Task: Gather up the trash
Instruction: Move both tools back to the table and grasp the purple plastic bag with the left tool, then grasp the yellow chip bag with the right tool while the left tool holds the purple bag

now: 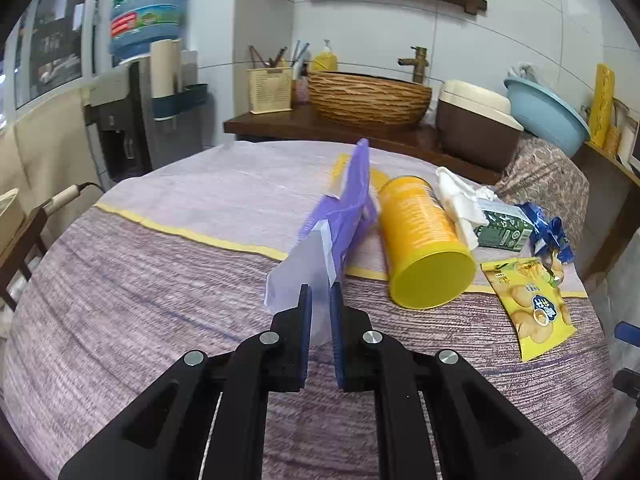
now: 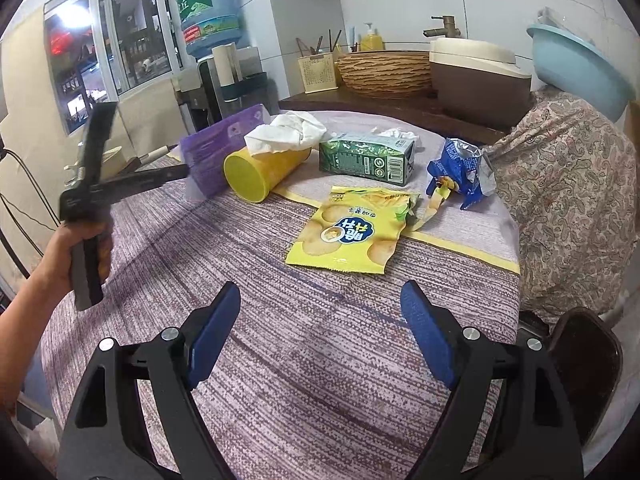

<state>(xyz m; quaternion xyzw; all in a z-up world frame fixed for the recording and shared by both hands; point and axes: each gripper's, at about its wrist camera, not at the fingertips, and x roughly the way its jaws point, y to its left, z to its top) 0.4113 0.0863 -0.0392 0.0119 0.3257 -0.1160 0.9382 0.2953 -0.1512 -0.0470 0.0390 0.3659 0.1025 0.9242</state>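
My left gripper (image 1: 320, 292) is shut on the clear end of a purple plastic bag (image 1: 348, 208), which stands on edge on the table. The right wrist view shows this gripper (image 2: 186, 170) held by a hand (image 2: 76, 248) at the left, with the purple bag (image 2: 224, 140) at its tips. To the bag's right lie a yellow can (image 1: 424, 240) on its side, a white tissue (image 1: 456, 196), a green carton (image 1: 504, 228), a blue wrapper (image 1: 548, 232) and a yellow snack packet (image 1: 532, 304). My right gripper (image 2: 320, 292) stands open above the cloth, short of the snack packet (image 2: 348, 236).
A purple striped cloth (image 2: 280, 360) covers the round table. Behind it a dark counter carries a woven basin (image 2: 384, 72), a brown cooker (image 2: 480, 80) and a blue bowl (image 2: 580, 68). A paisley-covered seat (image 2: 568, 200) stands at the right, a water dispenser (image 2: 208, 20) at the back left.
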